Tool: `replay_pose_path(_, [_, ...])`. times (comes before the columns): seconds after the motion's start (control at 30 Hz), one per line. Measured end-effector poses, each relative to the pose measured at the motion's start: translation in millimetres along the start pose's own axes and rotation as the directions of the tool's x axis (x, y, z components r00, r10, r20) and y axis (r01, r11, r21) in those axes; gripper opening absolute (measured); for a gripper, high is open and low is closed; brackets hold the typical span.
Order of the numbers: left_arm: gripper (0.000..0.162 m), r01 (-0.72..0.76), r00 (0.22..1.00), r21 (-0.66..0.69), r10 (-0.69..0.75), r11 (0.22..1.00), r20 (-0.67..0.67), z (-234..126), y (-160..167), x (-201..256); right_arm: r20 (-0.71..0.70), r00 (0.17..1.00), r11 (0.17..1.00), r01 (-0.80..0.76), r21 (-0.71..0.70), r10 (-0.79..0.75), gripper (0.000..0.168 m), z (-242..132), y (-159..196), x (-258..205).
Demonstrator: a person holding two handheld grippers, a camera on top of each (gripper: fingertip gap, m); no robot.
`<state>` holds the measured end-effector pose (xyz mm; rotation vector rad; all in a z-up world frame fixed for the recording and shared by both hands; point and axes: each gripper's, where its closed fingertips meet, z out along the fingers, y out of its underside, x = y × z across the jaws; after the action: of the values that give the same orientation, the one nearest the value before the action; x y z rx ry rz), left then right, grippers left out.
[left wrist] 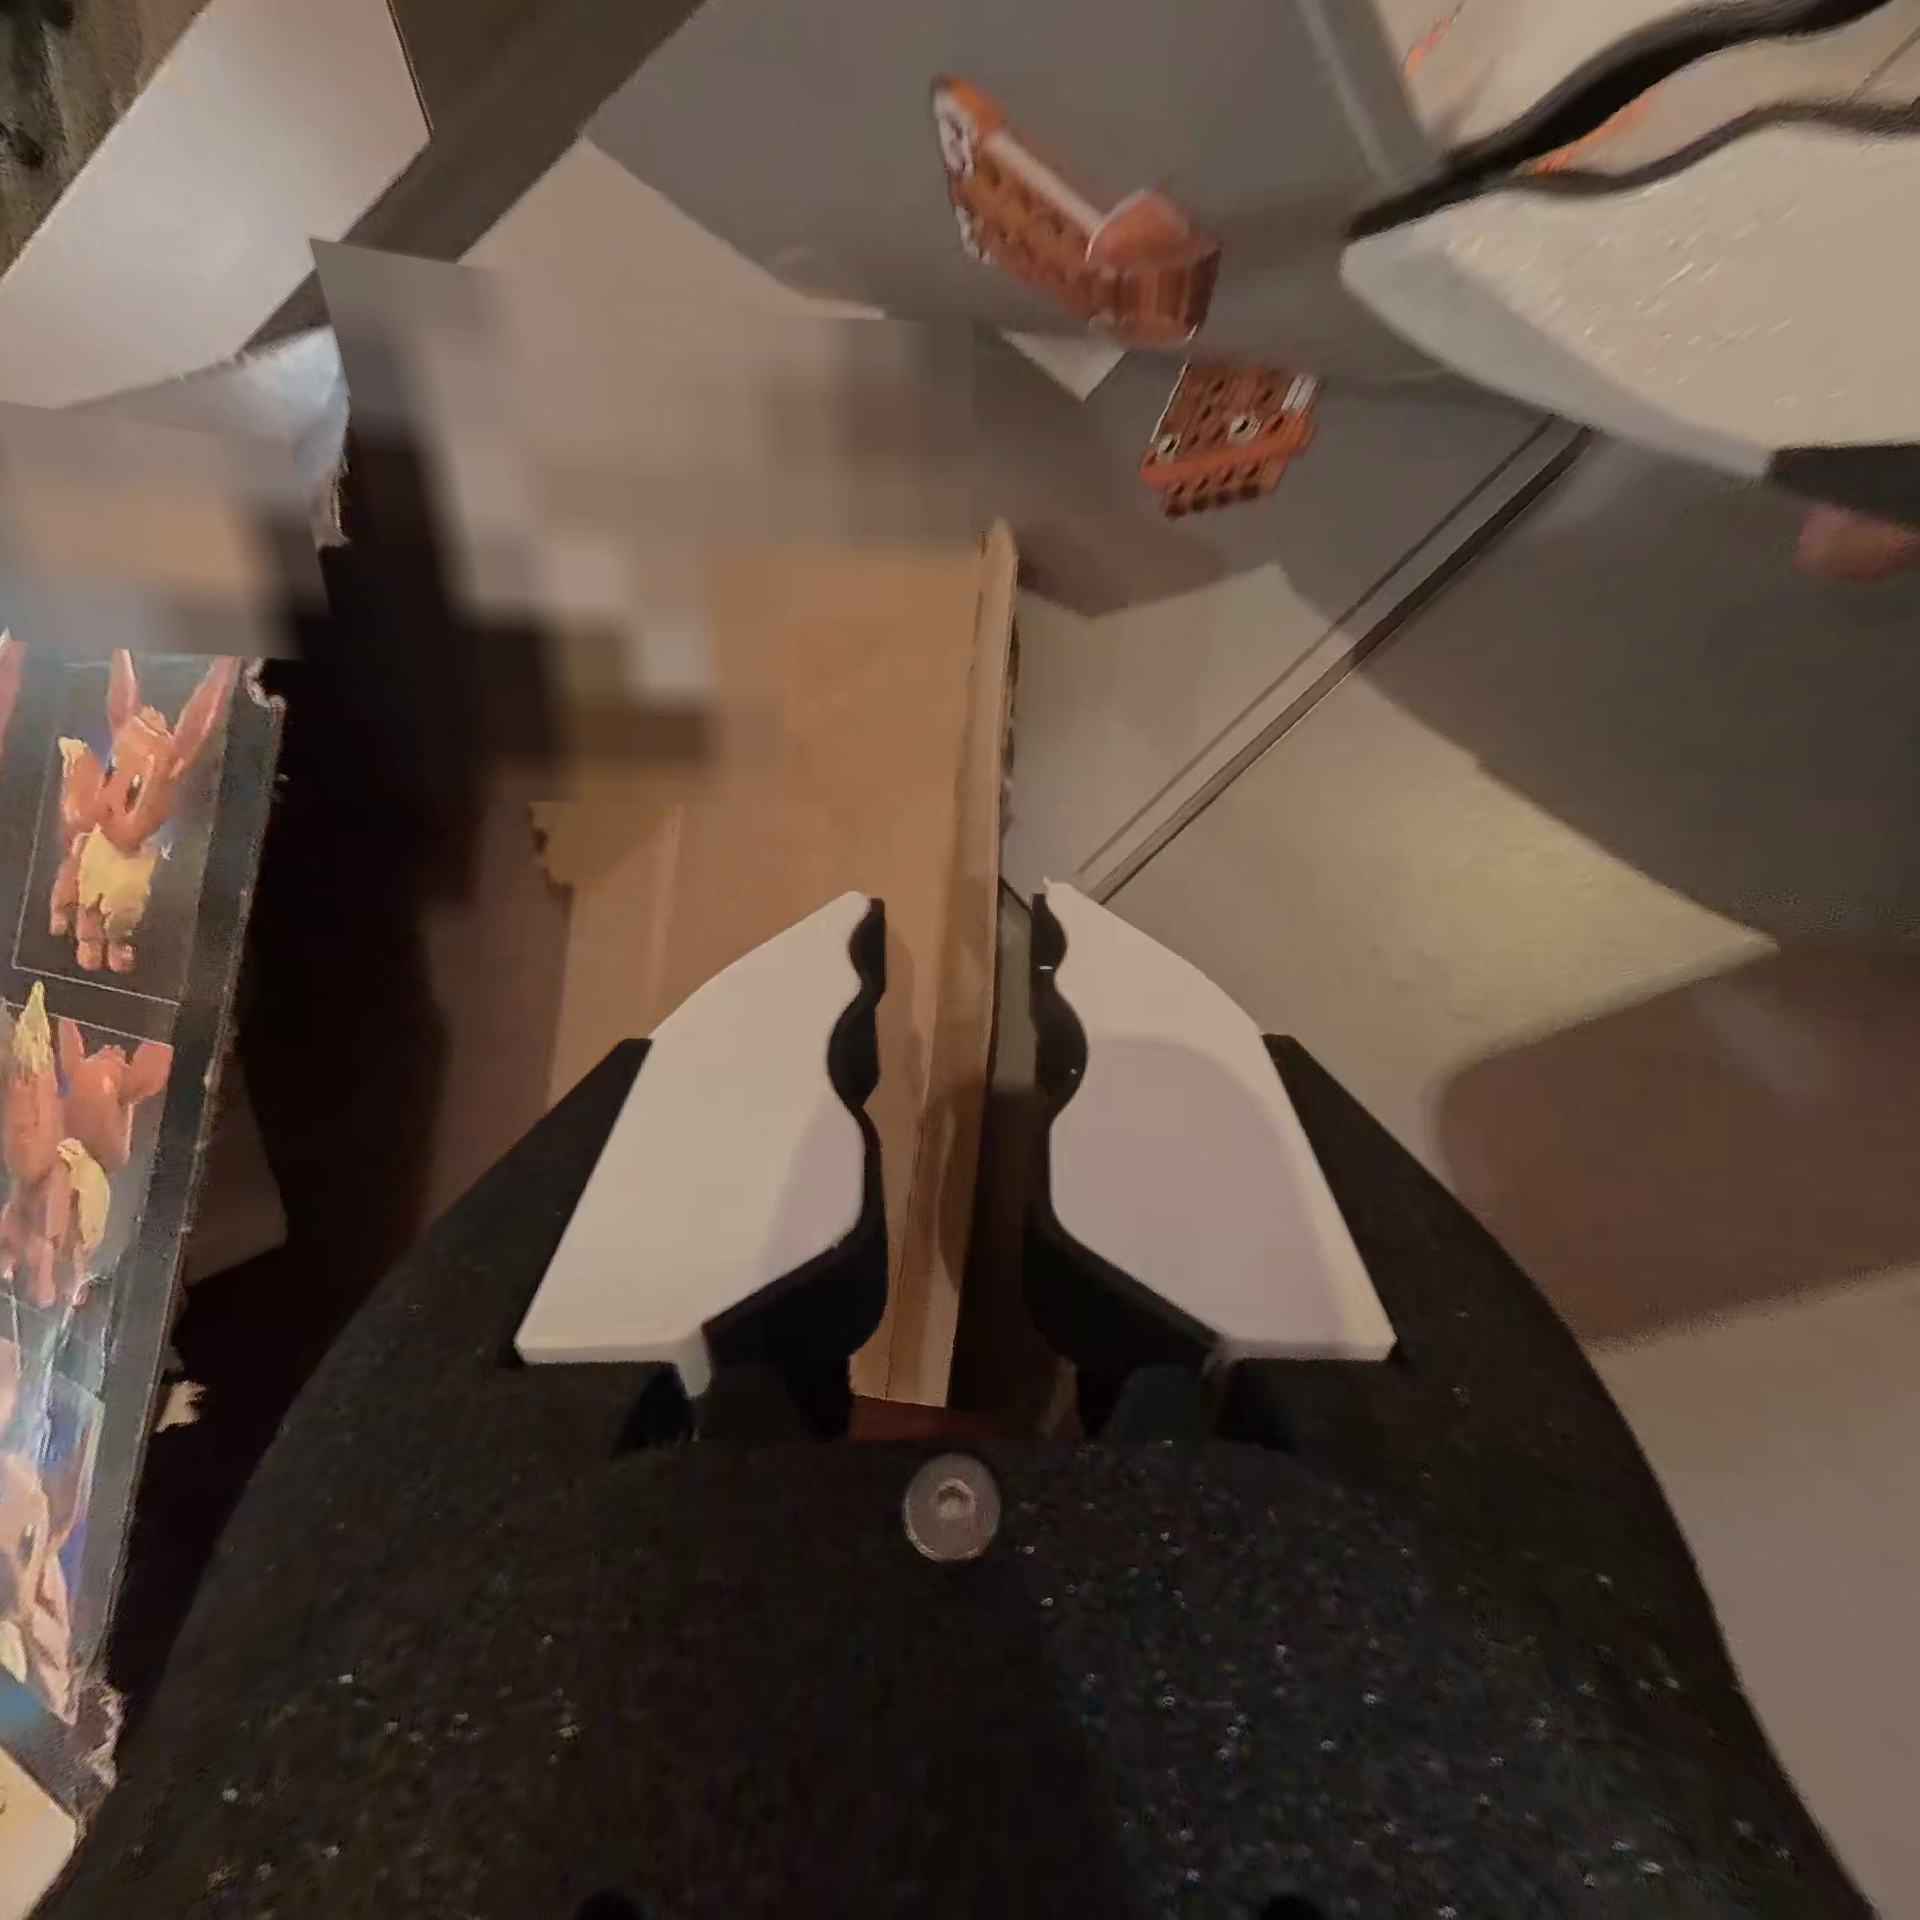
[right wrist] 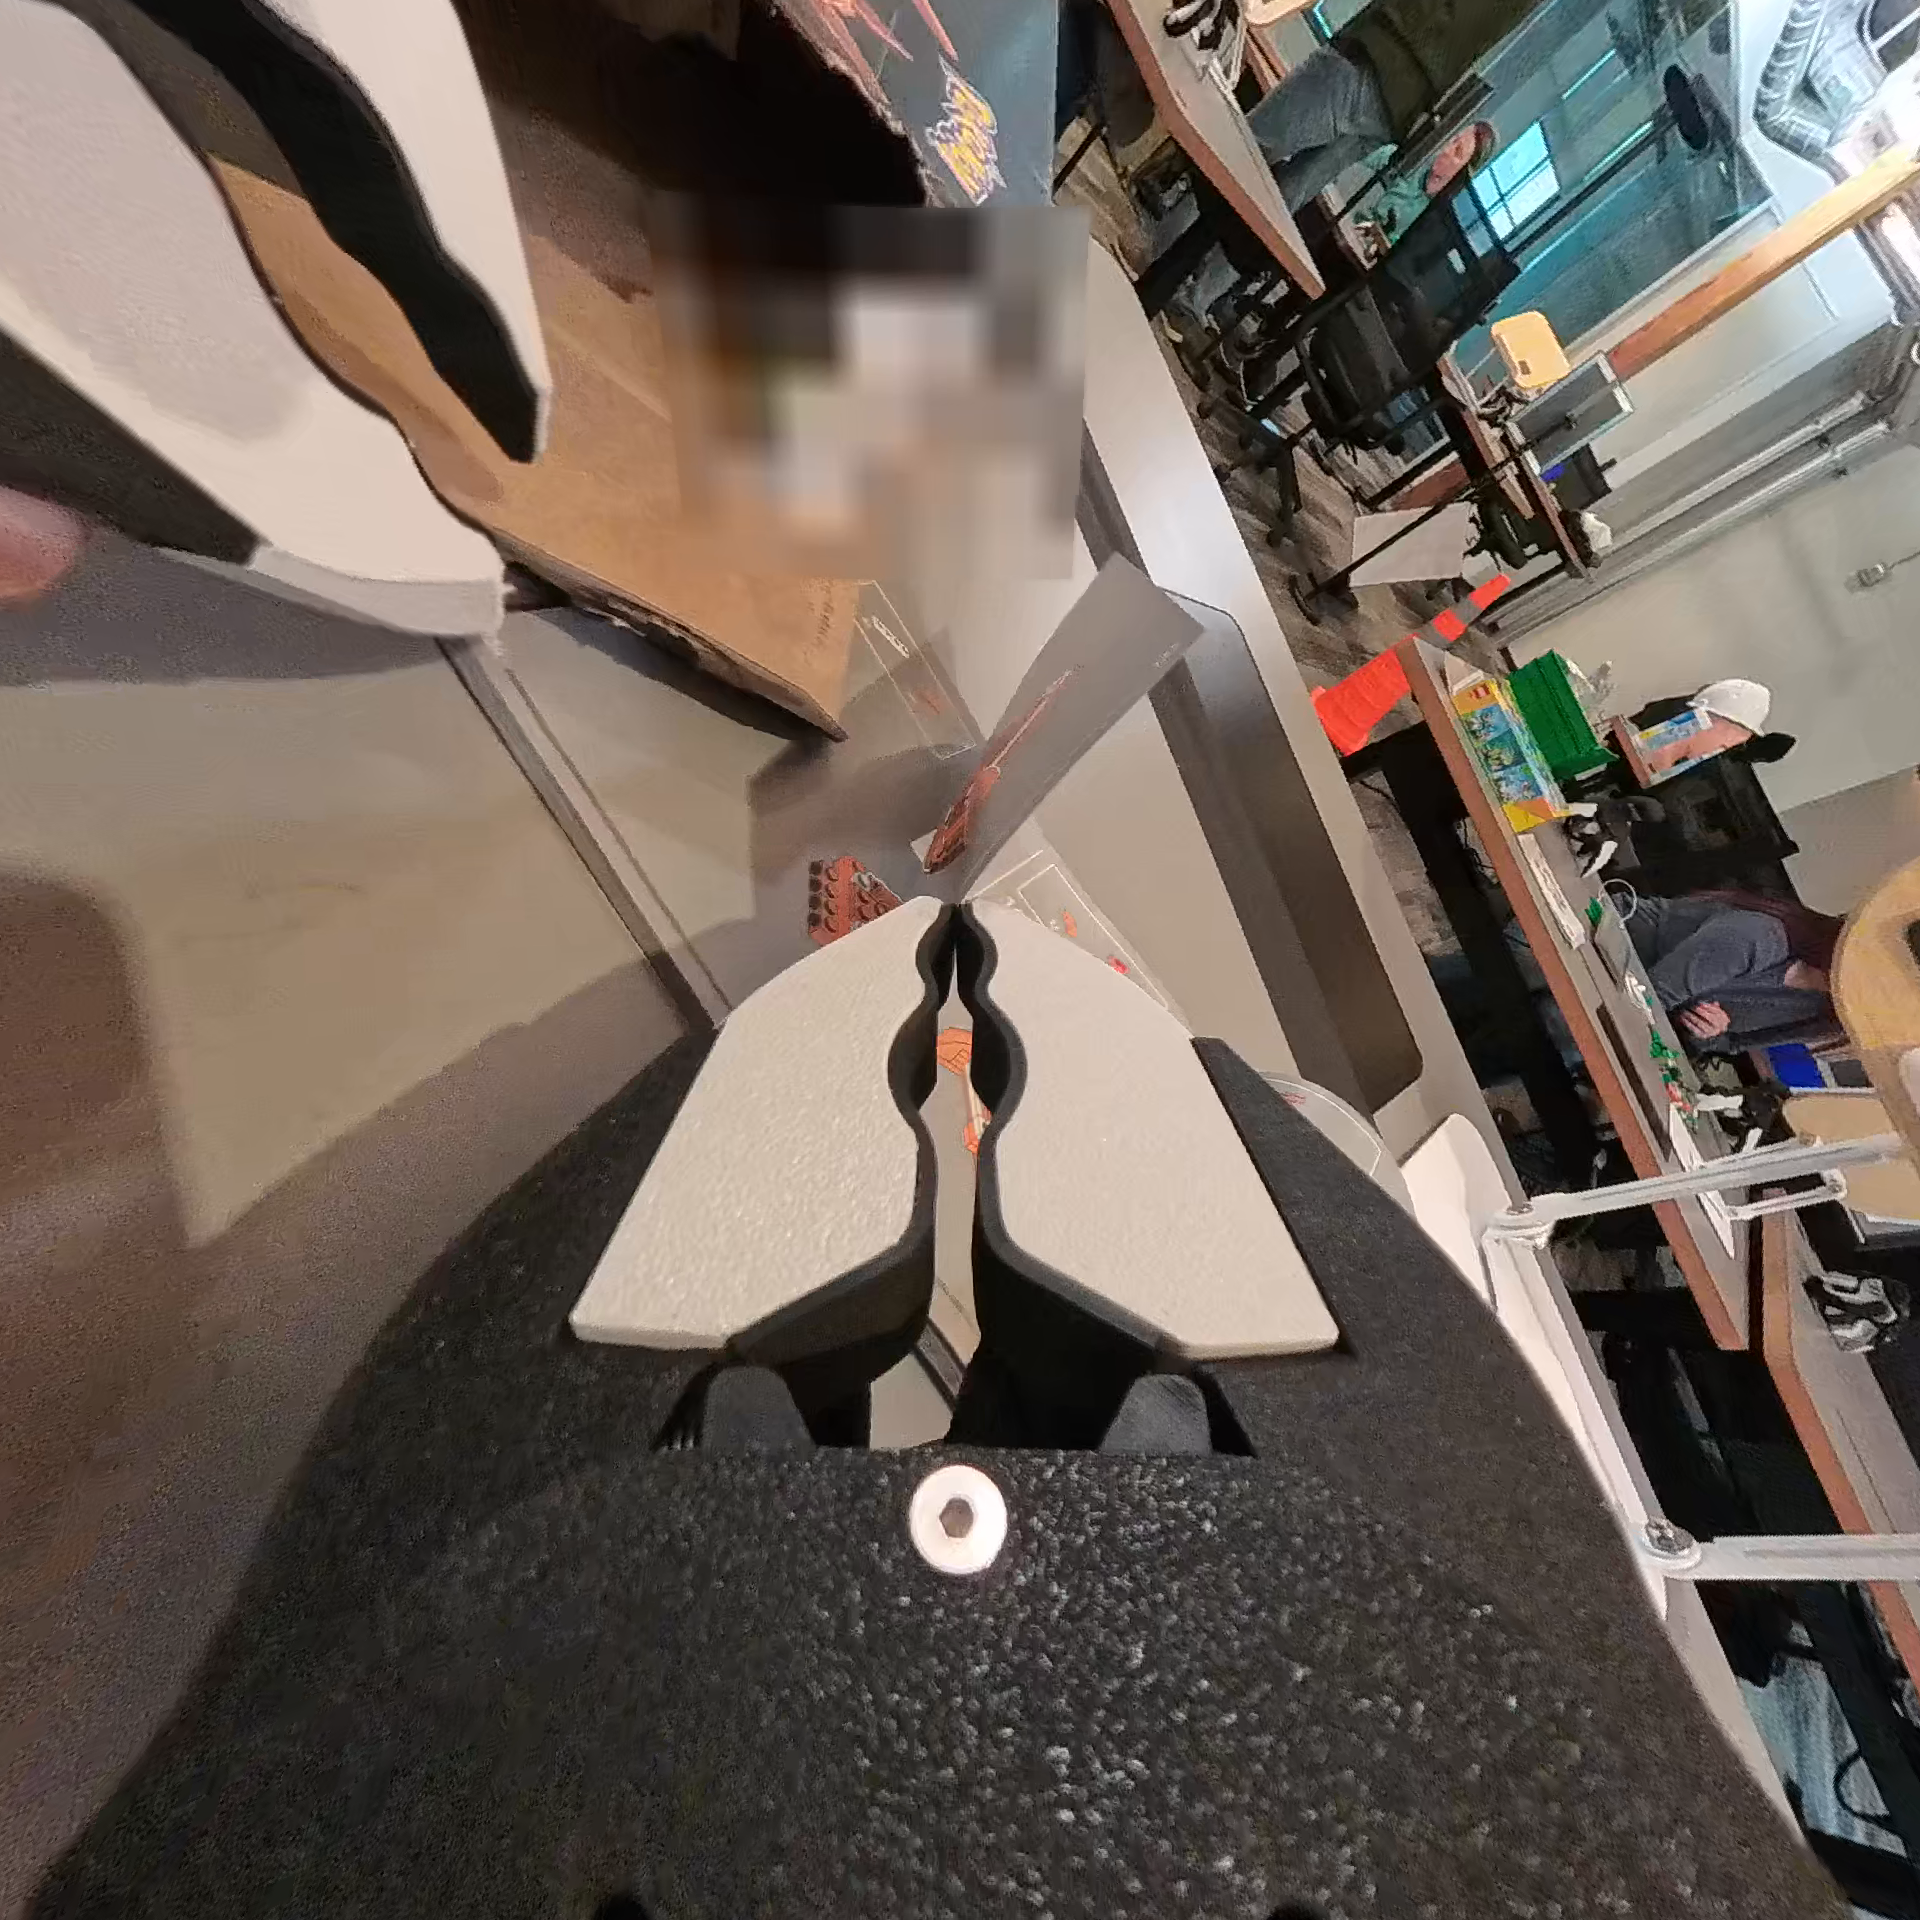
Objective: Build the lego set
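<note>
Starting at the far left, the lego box (left wrist: 114,987) with orange animal pictures stands at the edge of the left wrist view. Next to it on the right is a brown cardboard flap (left wrist: 977,727) standing on its thin edge. The left gripper (left wrist: 958,902) has its 2 fingers on either side of that flap, and it looks clamped on it with only a thin gap left.

If this gripper pulls hard or twists, the flap could bend or rip. I cannot tell what the flap is joined to, but whatever it is could slide on the table (left wrist: 1558,1558).

Farther off and to the right, 1 small orange lego piece (left wrist: 1231,436) lies on the table, and nothing touches it.

On the right side, the right gripper (right wrist: 951,912) has its tips pressed together on the corner of a thin grey page (right wrist: 1081,707) with an orange drawing on it. The page sticks up in the air.

The grip is only on a tiny corner, so the page could slip out or tear if it is tugged fast. The page hangs close above the orange piece, so if it flops down it could sweep the piece away or hide it.
</note>
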<state>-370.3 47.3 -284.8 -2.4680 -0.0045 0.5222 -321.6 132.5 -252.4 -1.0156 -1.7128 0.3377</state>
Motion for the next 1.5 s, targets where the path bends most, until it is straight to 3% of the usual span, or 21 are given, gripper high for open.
replay_pose_path(0.13, [0.003,0.019,1.0,-0.027,-0.019,0.999,0.007,5,6,-3,0.007,1.0,1.0,0.018,0.001,-0.018,0.0,0,-1,-4])
replay_pose_path(0.5, [0.003,0.231,0.964,0.088,-0.24,0.969,0.114,-23,8,-55,0.047,0.986,0.986,0.164,-0.025,-0.163,0.001,4,-1,-26])
replay_pose_path(0.9, [0.002,0.136,0.99,0.029,-0.136,0.99,-0.027,-14,5,-19,0.148,0.973,0.984,0.18,-0.005,-0.177,0.009,5,-3,-45])
replay_pose_path(1.2, [0.005,0.117,0.992,-0.025,-0.118,0.993,-0.044,-7,11,-9,0.163,0.973,0.986,0.166,0.002,-0.164,0.014,-1,-3,-45])
replay_pose_path(1.5, [0.029,0.236,0.965,0.275,-0.192,0.932,-0.179,-29,-41,-1,0.071,0.987,0.99,0.144,-0.003,-0.143,0.016,-35,-6,-13])
